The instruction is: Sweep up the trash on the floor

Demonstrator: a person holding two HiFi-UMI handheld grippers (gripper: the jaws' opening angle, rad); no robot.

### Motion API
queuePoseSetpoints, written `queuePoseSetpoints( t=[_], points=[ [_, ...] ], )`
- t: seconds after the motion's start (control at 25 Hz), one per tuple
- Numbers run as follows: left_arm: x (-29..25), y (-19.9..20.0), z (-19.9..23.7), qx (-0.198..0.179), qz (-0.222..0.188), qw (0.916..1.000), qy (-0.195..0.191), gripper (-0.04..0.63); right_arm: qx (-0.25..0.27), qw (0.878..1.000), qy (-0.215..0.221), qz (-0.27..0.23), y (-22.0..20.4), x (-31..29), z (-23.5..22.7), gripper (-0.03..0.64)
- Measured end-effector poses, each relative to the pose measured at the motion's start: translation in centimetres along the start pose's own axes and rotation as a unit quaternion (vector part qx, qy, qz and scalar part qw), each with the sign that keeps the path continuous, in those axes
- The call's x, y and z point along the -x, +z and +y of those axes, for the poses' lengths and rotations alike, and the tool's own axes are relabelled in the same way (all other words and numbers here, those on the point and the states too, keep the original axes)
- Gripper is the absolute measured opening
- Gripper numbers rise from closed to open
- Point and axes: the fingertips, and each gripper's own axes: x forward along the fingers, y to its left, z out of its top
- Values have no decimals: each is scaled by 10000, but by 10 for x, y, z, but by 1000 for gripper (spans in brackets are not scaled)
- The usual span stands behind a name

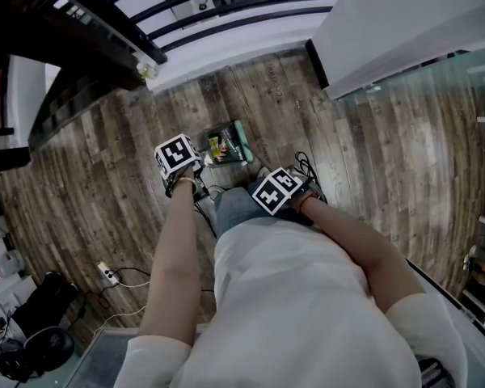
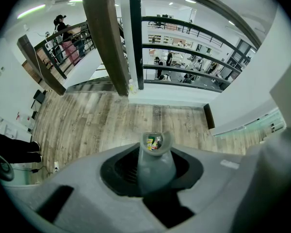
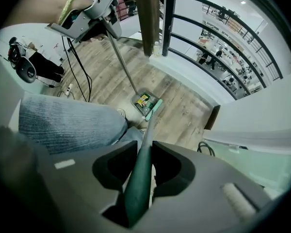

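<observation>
A green dustpan rests on the wooden floor just ahead of the person's feet, with colourful wrappers lying in it. My left gripper is shut on the dustpan's long grey handle; straight down that handle I see the pan with the trash inside. My right gripper is shut on the dark green broom handle. The broom head lies against the pan's near right edge. In the head view the left gripper and the right gripper are held close together above the pan.
A dark post and black railing border the floor beyond the pan. A white block and a glass panel stand at the right. Black cables lie by the right foot. A power strip lies at the left.
</observation>
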Motion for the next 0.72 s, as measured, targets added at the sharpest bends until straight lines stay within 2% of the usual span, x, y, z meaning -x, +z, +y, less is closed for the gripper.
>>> queuePoseSetpoints(
  t=[0.08,0.2,0.44,0.72],
  points=[
    [-1,-2,3,9,44,10000,52,109,43,10000,4,-16,0,2,2,103],
    [0,1,-3,20,-8,10000,-72,109,118,9999,28,-64,2,7,4,103],
    [1,-3,6,11,51,9999,123,109,131,9996,173,-162,-3,17,1,104],
    [0,2,4,-32,-25,10000,85,109,533,9984,127,-117,-15,33,-1,104]
  ],
)
